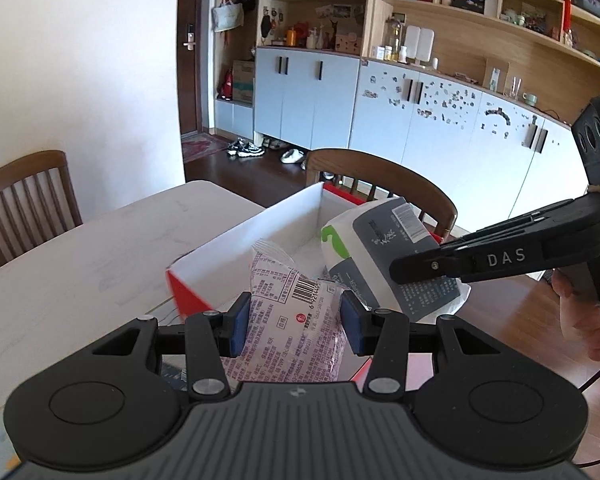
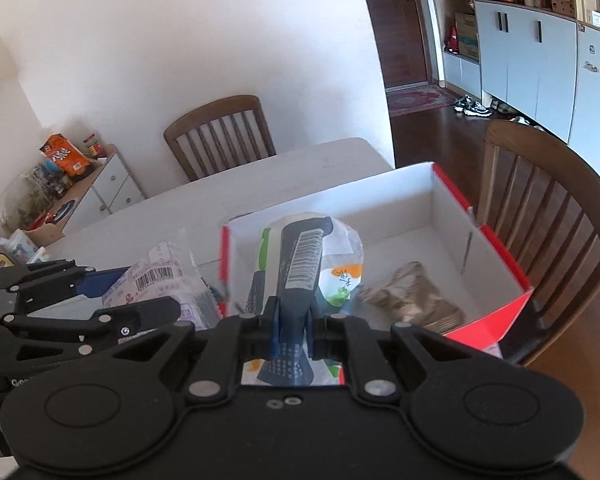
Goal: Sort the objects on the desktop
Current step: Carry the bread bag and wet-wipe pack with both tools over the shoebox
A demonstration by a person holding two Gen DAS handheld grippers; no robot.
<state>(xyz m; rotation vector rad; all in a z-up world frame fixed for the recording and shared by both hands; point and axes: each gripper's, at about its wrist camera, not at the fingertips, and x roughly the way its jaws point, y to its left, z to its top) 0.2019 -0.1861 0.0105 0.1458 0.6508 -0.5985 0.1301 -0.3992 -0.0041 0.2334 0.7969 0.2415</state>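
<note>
My left gripper is shut on a pink printed packet with a barcode, its blue pads pressing both sides, held near the front rim of a red box with a white inside. The right gripper is shut on a white, grey and green tissue pack, held over the box. In the left wrist view that tissue pack hangs above the box with the right gripper clamped on it. The pink packet and left gripper show at left in the right wrist view.
A brownish packet lies inside the box. The white table extends left. Wooden chairs stand at the far side and right end. A low cabinet with snacks is by the wall. A hand holds the right tool.
</note>
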